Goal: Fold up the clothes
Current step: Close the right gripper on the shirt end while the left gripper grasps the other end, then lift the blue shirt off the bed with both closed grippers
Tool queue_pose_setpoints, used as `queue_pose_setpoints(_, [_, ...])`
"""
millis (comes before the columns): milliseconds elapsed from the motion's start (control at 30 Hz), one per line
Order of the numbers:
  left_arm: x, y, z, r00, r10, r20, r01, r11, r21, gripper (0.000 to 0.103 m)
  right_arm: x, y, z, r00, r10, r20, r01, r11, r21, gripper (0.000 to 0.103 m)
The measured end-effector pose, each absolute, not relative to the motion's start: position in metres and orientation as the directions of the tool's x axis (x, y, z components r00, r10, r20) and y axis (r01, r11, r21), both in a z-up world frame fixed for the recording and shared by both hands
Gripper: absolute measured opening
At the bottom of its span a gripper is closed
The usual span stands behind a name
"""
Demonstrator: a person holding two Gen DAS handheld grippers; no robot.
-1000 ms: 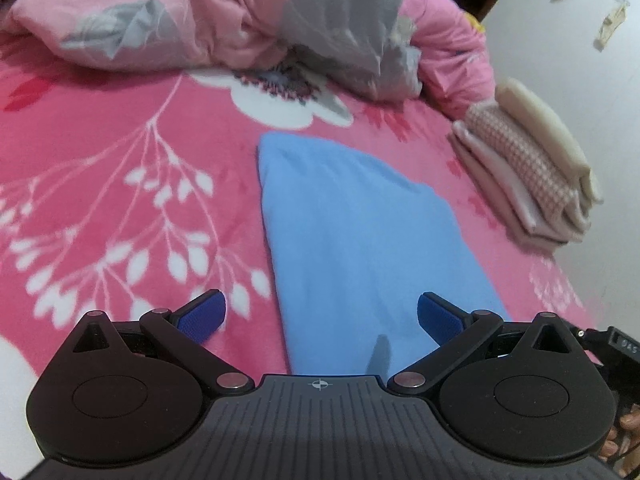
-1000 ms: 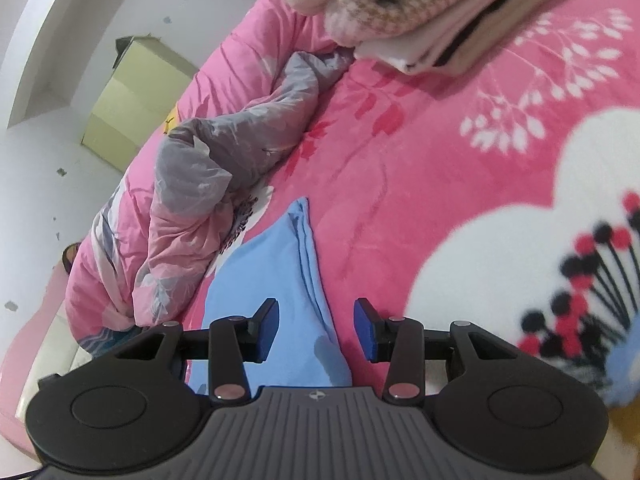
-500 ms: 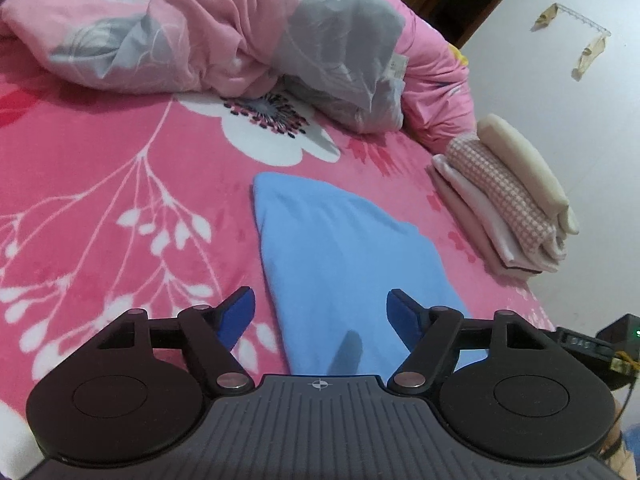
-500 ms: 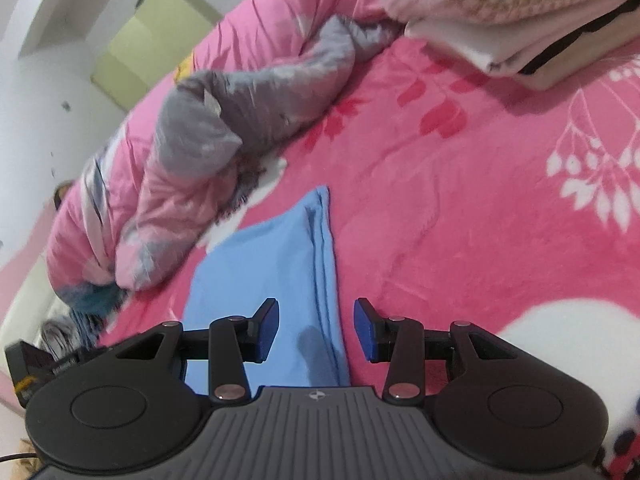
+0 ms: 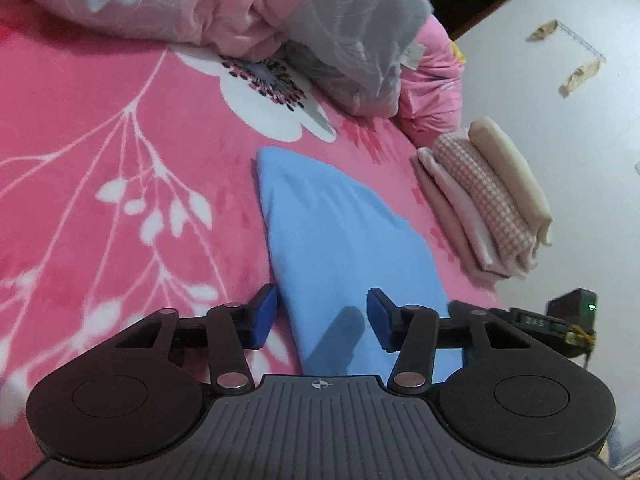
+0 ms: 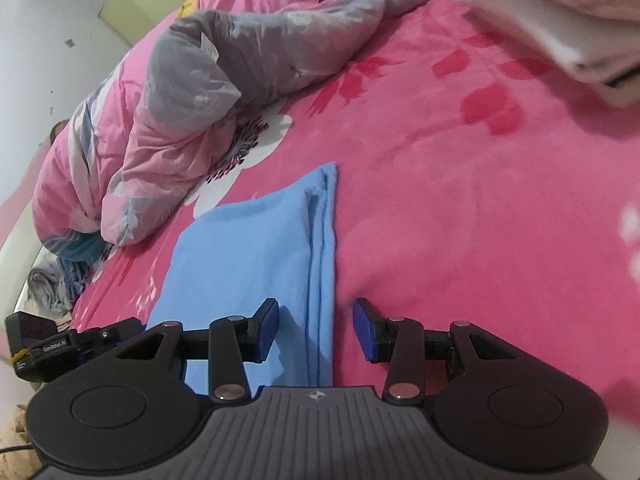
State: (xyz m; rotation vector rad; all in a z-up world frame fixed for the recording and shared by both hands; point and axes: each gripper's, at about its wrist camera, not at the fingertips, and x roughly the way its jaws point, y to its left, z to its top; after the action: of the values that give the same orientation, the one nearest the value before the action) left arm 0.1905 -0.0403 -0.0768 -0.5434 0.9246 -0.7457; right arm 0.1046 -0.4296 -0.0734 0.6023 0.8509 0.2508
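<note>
One folded blue garment lying flat on the pink floral blanket, narrow end toward the far side, layered edges showing along its right side in the right wrist view. Left gripper low over the near left edge of the cloth, jaws parted and just been closing, cloth edge between the two blue pads but not pinched. Right gripper low over the near right edge, jaws parted about as wide, layered edge between the pads, not clamped. One stack of folded clothes beside the garment on the right: cream piece on top, pink checked one under it, pale pieces below, count of those unclear. One crumpled pink-and-grey quilt bunched across the far side of the bed.
</note>
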Motion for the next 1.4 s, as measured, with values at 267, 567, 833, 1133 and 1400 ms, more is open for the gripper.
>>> queue_pose_setpoints(267, [0.233, -0.051, -0.09, 0.343, -0.818, -0.462, 0.285, 0.56, -0.778, 0.038, 0.166, -0.435, -0.084, 0.618, 0.505, -0.602, 0.026, 0.752, 0.658, 0.044])
queue_pose_setpoints(567, [0.236, -0.051, -0.092, 0.309, -0.845, -0.436, 0.307, 0.522, -0.795, 0.038, 0.143, -0.439, -0.086, 0.599, 0.578, -0.554, -0.043, 0.714, 0.699, 0.045])
queue_pose_setpoints(833, [0.256, -0.063, -0.099, 0.293, -0.865, -0.407, 0.301, 0.487, -0.82, 0.036, 0.175, -0.438, -0.094, 0.585, 0.628, -0.513, -0.069, 0.669, 0.74, 0.042])
queue_pose_setpoints(1133, [0.274, -0.091, -0.094, 0.337, -0.846, -0.414, 0.309, 0.515, -0.8, 0.028, 0.206, -0.418, -0.087, 0.61, 0.568, -0.552, -0.075, 0.736, 0.673, 0.014])
queue_pose_setpoints(1400, [0.245, -0.109, -0.061, 0.414, -0.781, -0.467, 0.415, 0.618, -0.668, 0.012, 0.171, -0.378, -0.033, 0.725, 0.392, -0.567, -0.174, 0.9, 0.4, 0.009])
